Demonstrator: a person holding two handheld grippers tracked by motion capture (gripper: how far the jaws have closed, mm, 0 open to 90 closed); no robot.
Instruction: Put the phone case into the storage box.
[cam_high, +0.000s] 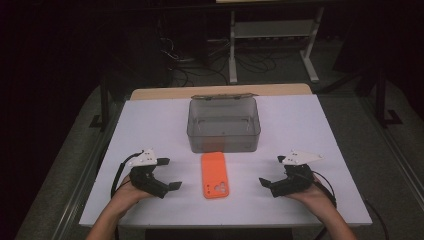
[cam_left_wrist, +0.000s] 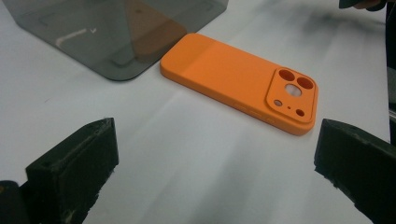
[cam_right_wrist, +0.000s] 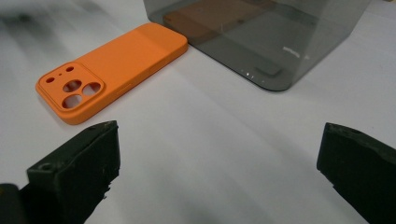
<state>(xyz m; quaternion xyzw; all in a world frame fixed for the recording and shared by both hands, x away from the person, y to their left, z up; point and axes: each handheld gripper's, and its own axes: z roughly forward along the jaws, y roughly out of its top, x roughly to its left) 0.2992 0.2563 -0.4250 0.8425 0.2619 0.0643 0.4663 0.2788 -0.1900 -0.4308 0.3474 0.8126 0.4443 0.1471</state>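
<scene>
An orange phone case (cam_high: 214, 175) lies flat on the white table (cam_high: 310, 130), back side up, its camera cutouts toward the near edge. Just behind it stands a smoky transparent plastic box (cam_high: 223, 124) with nothing in it. My left gripper (cam_high: 169, 174) rests on the table left of the case, jaws wide open and empty, aimed toward the case (cam_left_wrist: 243, 77). On the other side my right gripper (cam_high: 271, 172) mirrors it, jaws open and empty, facing the case (cam_right_wrist: 109, 63) and the box (cam_right_wrist: 261, 32).
A wooden strip (cam_high: 220, 92) runs along the table's far edge. Beyond it are a white frame's legs (cam_high: 310, 55) and cables (cam_high: 195, 65) on the dark floor. A metal rail (cam_high: 82, 185) lines the table's left side.
</scene>
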